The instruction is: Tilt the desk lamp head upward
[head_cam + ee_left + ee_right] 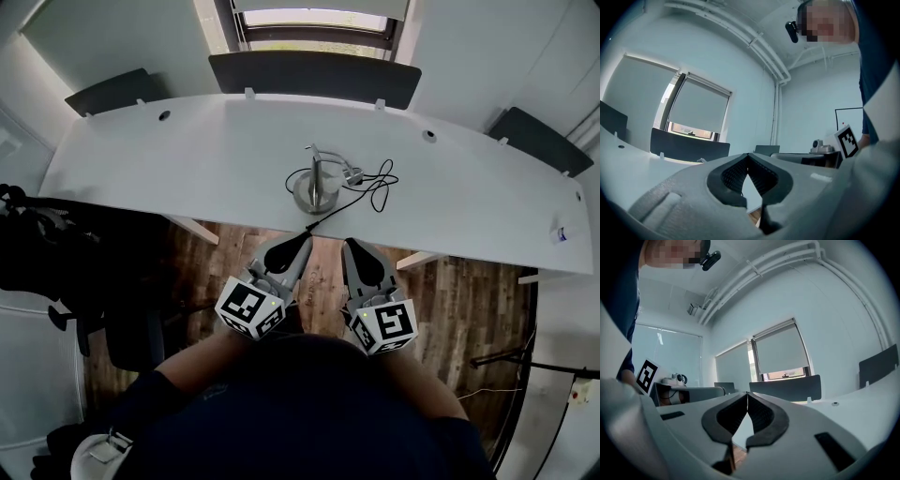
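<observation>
A small silver desk lamp (315, 184) stands on a round base near the front middle of the white desk (187, 159). Its head is folded low, toward the right. A black cable (375, 187) lies coiled to the right of the lamp. Both grippers hang side by side just in front of the desk's near edge, pointing at the lamp and apart from it. The left gripper (307, 240) (748, 154) is shut with nothing between its jaws. The right gripper (349, 244) (747, 393) is also shut and empty. Neither gripper view clearly shows the lamp.
Dark partition panels (314, 77) stand along the desk's far edge, with others at the left (117, 89) and right (539, 139). A small white item (560, 234) lies at the desk's right end. Black equipment (56, 253) stands on the wooden floor (469, 309) at the left.
</observation>
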